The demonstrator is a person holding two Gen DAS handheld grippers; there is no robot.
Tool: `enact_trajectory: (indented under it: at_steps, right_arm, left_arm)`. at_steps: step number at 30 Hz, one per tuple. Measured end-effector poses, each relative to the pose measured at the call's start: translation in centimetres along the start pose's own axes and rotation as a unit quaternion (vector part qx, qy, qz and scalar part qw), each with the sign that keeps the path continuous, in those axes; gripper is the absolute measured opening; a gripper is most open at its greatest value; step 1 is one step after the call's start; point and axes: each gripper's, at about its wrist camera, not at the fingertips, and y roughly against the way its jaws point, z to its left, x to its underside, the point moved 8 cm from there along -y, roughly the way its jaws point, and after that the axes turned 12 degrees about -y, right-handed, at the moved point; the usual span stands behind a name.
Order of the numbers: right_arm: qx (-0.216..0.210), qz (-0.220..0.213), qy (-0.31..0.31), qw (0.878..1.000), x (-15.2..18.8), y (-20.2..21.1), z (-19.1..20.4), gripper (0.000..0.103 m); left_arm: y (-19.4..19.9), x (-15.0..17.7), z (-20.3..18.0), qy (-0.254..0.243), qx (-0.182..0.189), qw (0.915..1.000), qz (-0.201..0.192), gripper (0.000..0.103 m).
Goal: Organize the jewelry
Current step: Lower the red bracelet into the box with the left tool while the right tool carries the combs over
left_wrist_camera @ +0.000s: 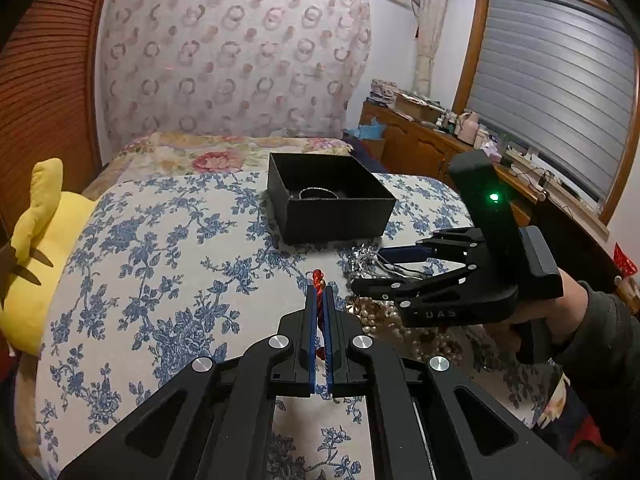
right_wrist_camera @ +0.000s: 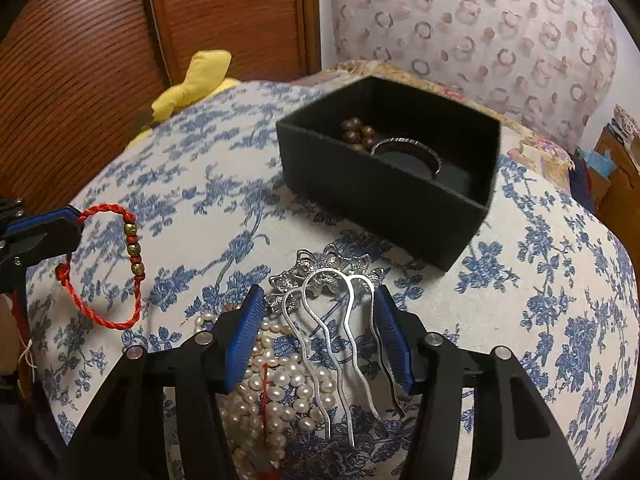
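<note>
My left gripper (left_wrist_camera: 319, 294) is shut on a red cord bracelet (left_wrist_camera: 318, 280) with brass beads; it hangs from the left gripper's fingers in the right wrist view (right_wrist_camera: 120, 264), above the bedspread. My right gripper (right_wrist_camera: 316, 312) is open, its blue pads either side of a silver hair comb (right_wrist_camera: 332, 320) lying over a pile of pearl strands (right_wrist_camera: 280, 384). In the left wrist view the right gripper (left_wrist_camera: 376, 270) hovers over that pile (left_wrist_camera: 380, 320). A black open box (right_wrist_camera: 384, 196) holds wooden beads (right_wrist_camera: 356, 132) and a silver bangle (right_wrist_camera: 404, 152); it also shows in the left wrist view (left_wrist_camera: 336, 208).
The jewelry lies on a bed with a blue floral cover (left_wrist_camera: 168, 248). A yellow plush toy (left_wrist_camera: 32, 248) sits at the bed's left edge by a wooden wardrobe (right_wrist_camera: 80, 60). A cluttered wooden sideboard (left_wrist_camera: 424, 136) runs under the window on the right.
</note>
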Motion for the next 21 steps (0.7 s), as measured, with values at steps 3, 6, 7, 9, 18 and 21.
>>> enact_trajectory:
  at_steps: [3,6,7,9,18,21]
  right_arm:
    - [-0.004,-0.014,-0.002,1.0,-0.3,1.0,0.0,0.058]
    - [-0.007,-0.03,0.004,1.0,-0.8,2.4,0.2,0.058]
    - [-0.006,-0.036,0.007,0.999,-1.1,3.0,0.2,0.058]
    - [-0.006,-0.048,0.009,0.999,-1.7,4.0,0.1,0.059]
    - [0.002,-0.09,0.011,0.996,-5.5,6.4,-2.3,0.059]
    - [0.005,-0.095,0.009,0.995,-6.8,6.1,-3.1,0.059]
  left_arm:
    - [0.1,-0.7,-0.1,-0.003,-0.002,1.0,-0.004,0.002]
    - [0.2,-1.5,-0.2,-0.009,-0.001,0.9999,-0.009,0.002]
    - [0.2,-2.0,-0.2,-0.014,-0.002,0.9999,-0.011,0.002]
    - [0.2,-2.7,-0.3,-0.02,-0.002,0.9997,-0.015,0.002]
    - [-1.0,-7.4,-0.5,-0.045,-0.001,0.9983,-0.036,0.002]
    - [-1.9,-8.7,-0.3,-0.048,-0.001,0.9981,-0.038,0.002]
